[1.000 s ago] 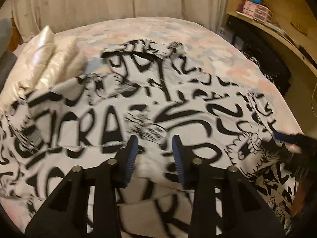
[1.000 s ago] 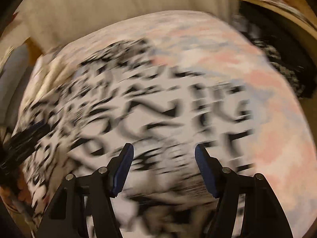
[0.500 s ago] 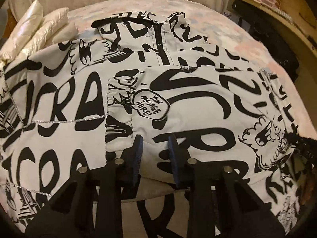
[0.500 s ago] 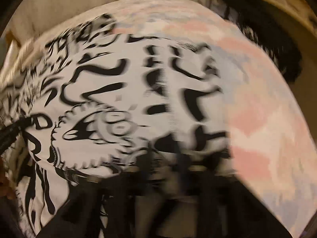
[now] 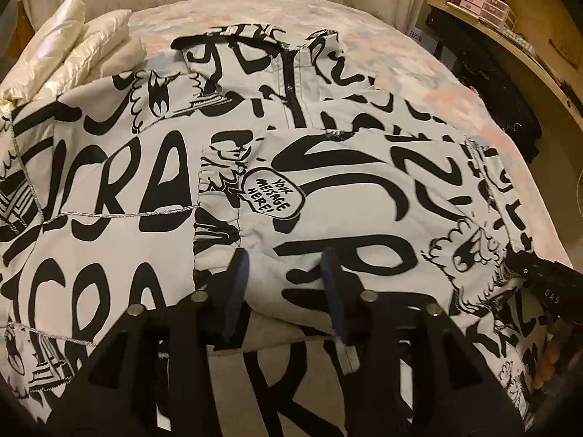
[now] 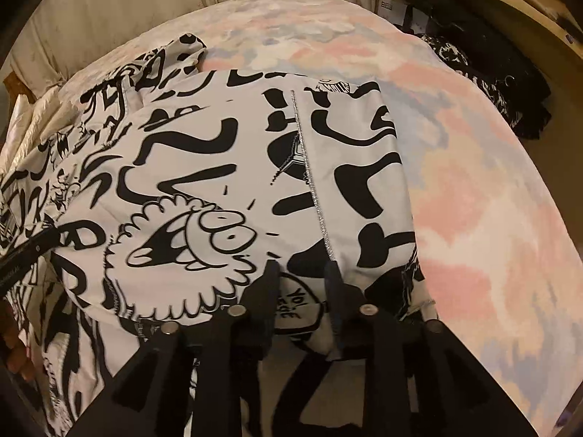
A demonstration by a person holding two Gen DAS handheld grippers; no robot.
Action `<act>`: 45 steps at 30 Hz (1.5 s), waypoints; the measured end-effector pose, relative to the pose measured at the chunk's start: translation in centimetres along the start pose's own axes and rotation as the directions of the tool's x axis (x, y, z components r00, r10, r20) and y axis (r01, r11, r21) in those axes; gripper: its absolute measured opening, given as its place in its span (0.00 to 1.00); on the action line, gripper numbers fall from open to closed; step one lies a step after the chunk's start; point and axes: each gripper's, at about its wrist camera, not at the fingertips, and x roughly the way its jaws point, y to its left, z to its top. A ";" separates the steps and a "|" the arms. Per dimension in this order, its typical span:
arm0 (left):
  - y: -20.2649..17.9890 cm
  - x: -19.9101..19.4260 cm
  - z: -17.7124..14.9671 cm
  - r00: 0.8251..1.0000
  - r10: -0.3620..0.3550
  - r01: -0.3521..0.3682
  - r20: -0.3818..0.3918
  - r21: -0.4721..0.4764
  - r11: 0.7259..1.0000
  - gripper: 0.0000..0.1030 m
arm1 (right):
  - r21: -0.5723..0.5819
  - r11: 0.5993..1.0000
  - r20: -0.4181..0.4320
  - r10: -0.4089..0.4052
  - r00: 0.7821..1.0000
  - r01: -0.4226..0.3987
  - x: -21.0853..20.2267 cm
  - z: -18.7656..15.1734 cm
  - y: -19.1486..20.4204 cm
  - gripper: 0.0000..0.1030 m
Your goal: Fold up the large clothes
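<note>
A large white jacket (image 5: 153,189) with black graffiti print lies spread over the bed, its zip (image 5: 291,83) toward the far end. One side panel (image 5: 357,189) is folded over onto the body. My left gripper (image 5: 284,276) hovers over that fold's near edge. Its jaws are opening, with the cloth lying loose between them. My right gripper (image 6: 301,284) stands at the fold's right corner (image 6: 382,276). Its jaws are also opening, a printed flap (image 6: 295,309) between them, not pinched. The right gripper (image 5: 546,284) shows at the left wrist view's right edge.
A pastel pink and blue bedspread (image 6: 473,182) covers the bed to the right. Cream pillows (image 5: 69,58) sit at the far left. A dark garment (image 6: 492,83) lies by the wooden shelf (image 5: 510,11) on the right. A padded wall closes off the far end.
The folded panel has come down flat onto the jacket. Both grippers have sunk toward the cloth. The left jaws have widened and the right jaws have parted after closing.
</note>
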 end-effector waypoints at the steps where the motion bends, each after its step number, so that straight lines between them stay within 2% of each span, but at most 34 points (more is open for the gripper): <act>1: -0.2 -0.5 -0.1 1.000 0.000 0.000 0.007 0.005 1.000 0.42 | 0.002 1.000 0.008 -0.001 1.000 0.001 -0.6 -0.1 0.2 0.36; 4: -0.6 -1.8 -0.2 1.000 0.007 -0.007 0.025 0.018 1.000 0.44 | 0.002 1.000 0.038 -0.010 0.999 0.010 -2.0 -0.1 0.5 0.49; 14: -2.0 -6.6 -1.6 0.997 0.044 -0.047 0.057 0.040 0.998 0.46 | 0.017 1.000 0.101 0.004 0.995 -0.005 -7.8 -0.8 2.3 0.50; 23: -1.4 -11.4 -5.1 0.993 0.081 -0.082 0.081 0.012 0.997 0.46 | 0.037 0.998 0.133 0.052 0.990 -0.057 -12.6 -4.2 3.3 0.50; 32: 1.0 -17.4 -9.9 0.990 0.111 -0.113 0.091 0.017 0.993 0.47 | 0.026 0.994 0.177 0.099 0.979 -0.105 -18.6 -10.2 5.6 0.50; 36: 3.1 -20.4 -11.8 0.989 0.114 -0.112 0.095 -0.019 0.993 0.47 | 0.014 0.990 0.187 0.132 0.973 -0.137 -21.1 -13.1 7.3 0.56; 40: 5.6 -23.0 -13.4 0.988 0.116 -0.110 0.102 -0.058 0.992 0.47 | -0.032 0.988 0.183 0.158 0.970 -0.154 -23.0 -15.8 9.8 0.56; 43: 7.6 -24.8 -14.4 0.986 0.123 -0.114 0.110 -0.080 0.990 0.51 | -0.073 0.981 0.177 0.188 0.966 -0.177 -24.1 -17.1 12.1 0.56; 45: 8.9 -25.9 -14.9 0.985 0.122 -0.110 0.119 -0.101 0.989 0.57 | -0.103 0.977 0.181 0.203 0.962 -0.187 -25.1 -17.9 13.8 0.56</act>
